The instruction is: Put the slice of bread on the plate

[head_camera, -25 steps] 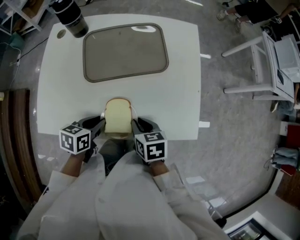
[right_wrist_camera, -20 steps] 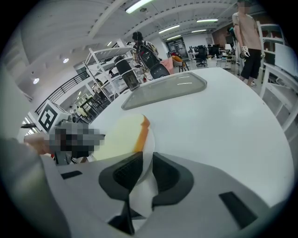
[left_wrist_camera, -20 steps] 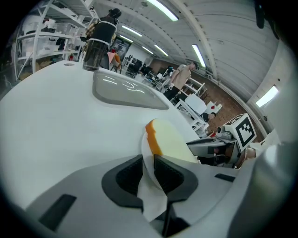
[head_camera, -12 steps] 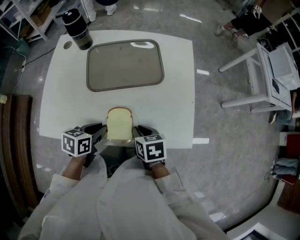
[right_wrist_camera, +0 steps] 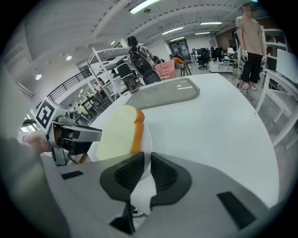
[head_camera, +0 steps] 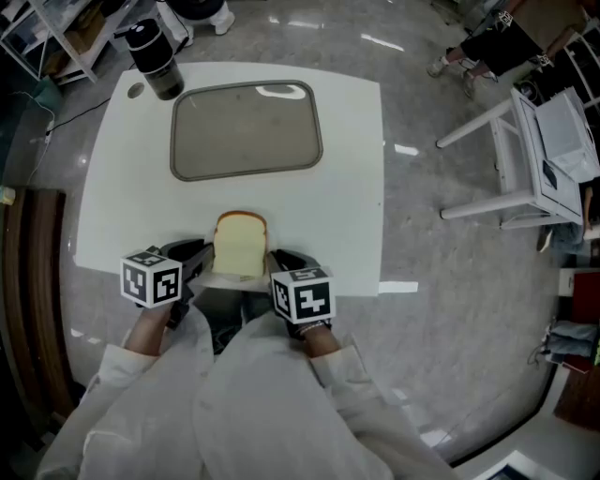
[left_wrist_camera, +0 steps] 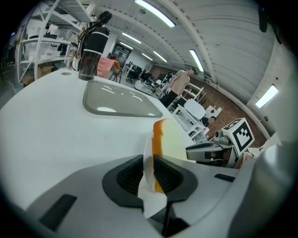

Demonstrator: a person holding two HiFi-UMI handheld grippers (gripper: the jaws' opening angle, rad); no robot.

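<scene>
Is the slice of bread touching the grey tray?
Apart: the head view shows bare white table between the pale slice of bread and the grey rounded tray.

I work in an open-plan lab or office hall. On view: ceiling strip lights, white metal shelving, office chairs, my white table, polished grey floor.

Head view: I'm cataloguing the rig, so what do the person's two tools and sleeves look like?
The left tool and right tool match: grey bodies, black ribbed pads, each carrying a white cube with black square markers. The person wears long white sleeves.
</scene>
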